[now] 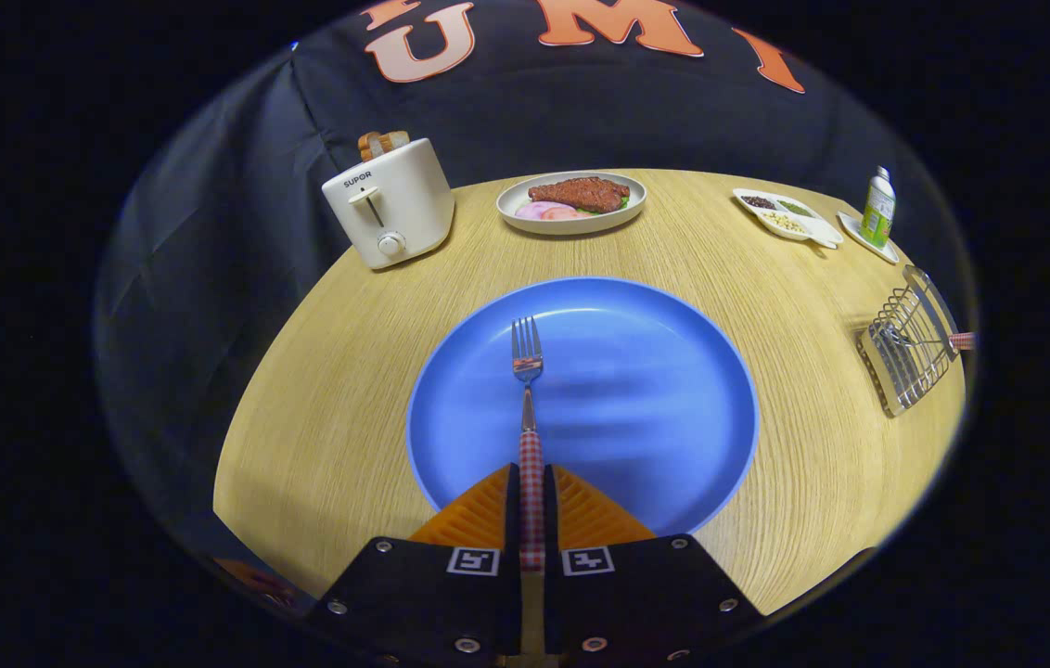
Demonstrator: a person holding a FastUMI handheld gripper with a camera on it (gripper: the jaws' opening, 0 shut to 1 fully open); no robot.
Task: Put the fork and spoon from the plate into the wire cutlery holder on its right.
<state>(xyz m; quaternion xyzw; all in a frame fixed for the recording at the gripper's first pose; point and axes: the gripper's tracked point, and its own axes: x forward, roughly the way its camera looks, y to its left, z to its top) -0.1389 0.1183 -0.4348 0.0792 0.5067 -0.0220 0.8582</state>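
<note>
Closing tight on the fork's (526, 390) checked handle, the gripper (532, 492) is pinching it between both fingers (479, 520), which are pressing in from either side with no gap to spare. That grip is sitting low on the handle, so the metal neck and tines are pointing straight ahead, away from the fingers and out over the blue plate (655, 445). Holding it by the tail end like this looks sensible: the long free end can go into a slot first.

Whether the tines are hovering or resting on the plate, I cannot tell from this angle. The plate itself is lying on the wooden table (339, 408), just ahead of the fingers, and nothing else is lying on its blue surface.

Over on the right, well apart from the plate, the wire cutlery holder (910, 343) is waiting near the table's edge. A checked handle (961, 340) is poking out of it already, most likely the spoon, so my read is that half the job is done and the fork is the last piece.

Far across the table, a toaster (390, 199) is standing at the left, a dish of food (571, 201) in the middle, a small tray of condiments (785, 215) and a bottle (878, 206) at the right. None of them is crowding the path rightward to the holder.
</note>
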